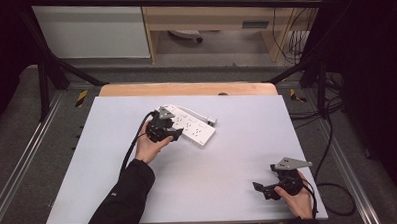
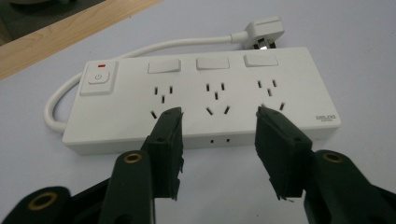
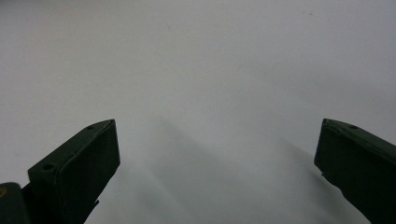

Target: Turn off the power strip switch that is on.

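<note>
white power strip (image 2: pixel 201 100) under the left gripper (image 2: pixel 218 116)
jaws partly apart over its near edge, holding nothing; right gripper (image 3: pixel 217 140) wide open above the table (image 1: pixel 228 156)

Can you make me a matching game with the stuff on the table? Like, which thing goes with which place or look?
Things:
1. power strip
2. plug
3. left gripper
4. right gripper

Matches:
A. jaws wide, over bare table
B. white, three sockets
C. jaws at the strip's near edge
D. lying behind the strip, at the cord's end

Pairs: 1-B, 2-D, 3-C, 4-A
</note>
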A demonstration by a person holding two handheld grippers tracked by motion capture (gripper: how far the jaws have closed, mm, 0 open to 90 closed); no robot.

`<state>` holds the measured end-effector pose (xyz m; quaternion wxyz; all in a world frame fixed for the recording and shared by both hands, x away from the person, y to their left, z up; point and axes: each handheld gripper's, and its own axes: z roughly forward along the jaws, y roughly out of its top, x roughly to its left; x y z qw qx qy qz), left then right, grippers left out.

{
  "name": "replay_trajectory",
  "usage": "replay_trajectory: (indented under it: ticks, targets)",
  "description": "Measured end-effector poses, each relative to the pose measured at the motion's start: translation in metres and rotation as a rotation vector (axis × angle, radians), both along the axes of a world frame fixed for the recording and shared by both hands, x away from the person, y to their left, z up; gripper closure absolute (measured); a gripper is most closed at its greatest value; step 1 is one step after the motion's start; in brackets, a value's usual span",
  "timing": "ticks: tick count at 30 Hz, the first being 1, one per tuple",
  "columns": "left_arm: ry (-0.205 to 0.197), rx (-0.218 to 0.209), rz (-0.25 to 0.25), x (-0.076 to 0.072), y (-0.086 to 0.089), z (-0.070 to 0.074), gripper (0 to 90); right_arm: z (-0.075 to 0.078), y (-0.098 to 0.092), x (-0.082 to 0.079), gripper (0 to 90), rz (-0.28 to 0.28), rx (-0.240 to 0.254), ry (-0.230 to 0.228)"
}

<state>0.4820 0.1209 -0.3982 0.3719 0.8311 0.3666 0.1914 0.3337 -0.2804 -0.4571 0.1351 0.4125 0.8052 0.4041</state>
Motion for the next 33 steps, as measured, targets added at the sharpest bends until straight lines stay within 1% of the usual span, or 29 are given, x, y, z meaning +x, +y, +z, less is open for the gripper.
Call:
replay_trajectory:
  ticks: [2,3,4,6,7,13,17,23,26,33]
  targets:
    - [0.003,0.001,0.0,0.002,-0.001,-0.001,57.3,0.0,0.0,0.0,0.7,0.0,0.001,0.001]
    - [0.004,0.003,0.002,0.002,-0.001,-0.001,57.3,0.0,0.0,0.0,0.7,0.0,0.001,0.001]
    - [0.003,0.006,0.002,0.003,-0.001,-0.002,60.0,0.0,0.0,0.0,0.7,0.002,0.002,0.001]
    - [0.004,0.004,0.007,0.005,-0.001,-0.004,61.2,0.0,0.001,0.0,0.7,0.001,0.002,0.003]
    - [0.004,0.002,0.01,0.006,-0.001,-0.004,63.9,0.0,0.0,0.0,0.7,0.001,0.0,0.002]
    - [0.007,-0.006,0.025,0.011,-0.002,-0.008,69.2,0.0,0.001,0.0,0.7,0.002,0.002,0.003]
    - [-0.001,-0.004,0.025,0.014,-0.005,-0.006,73.8,0.0,0.001,0.0,0.8,0.001,0.003,0.003]
    - [-0.008,-0.004,0.039,0.02,-0.01,-0.004,79.1,0.0,0.001,0.0,0.7,0.002,0.003,0.004]
    - [-0.014,-0.012,0.045,0.022,-0.011,-0.004,82.9,0.0,0.001,0.0,0.8,0.003,0.003,0.004]
    - [-0.01,-0.009,0.054,0.03,-0.015,-0.004,87.1,0.0,0.001,0.0,0.7,0.005,0.003,0.006]
